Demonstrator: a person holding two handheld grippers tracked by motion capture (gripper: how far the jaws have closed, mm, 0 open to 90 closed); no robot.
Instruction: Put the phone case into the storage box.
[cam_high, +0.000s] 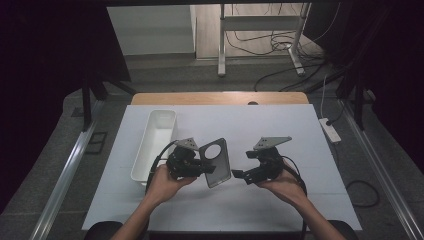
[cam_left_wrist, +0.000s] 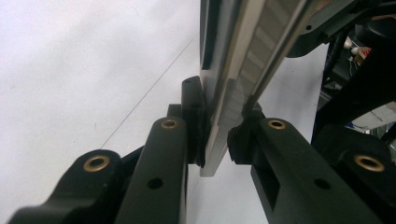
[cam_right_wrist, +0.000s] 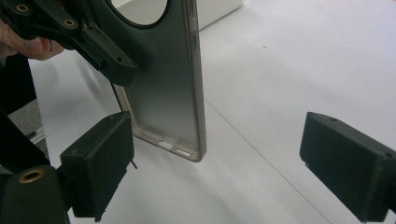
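Note:
A grey phone case (cam_high: 215, 162) with a round camera hole hangs upright above the white table cover (cam_high: 280, 130). My left gripper (cam_high: 204, 167) is shut on the case's left edge. In the left gripper view the pads pinch the case's edge (cam_left_wrist: 243, 56) at the left gripper's tips (cam_left_wrist: 217, 135). My right gripper (cam_high: 239, 174) stands open just right of the case's lower end. In the right gripper view the case (cam_right_wrist: 173, 84) hangs ahead of the right gripper (cam_right_wrist: 219, 158), nearer its left pad, and touches neither. The left gripper (cam_right_wrist: 112, 65) grips it from the upper left.
A long white tray (cam_high: 142, 150) lies at the left of the table; its corner (cam_right_wrist: 219, 9) is behind the case. The wooden table edge (cam_high: 220, 98) runs along the back. A power strip (cam_high: 330, 130) lies on the floor to the right.

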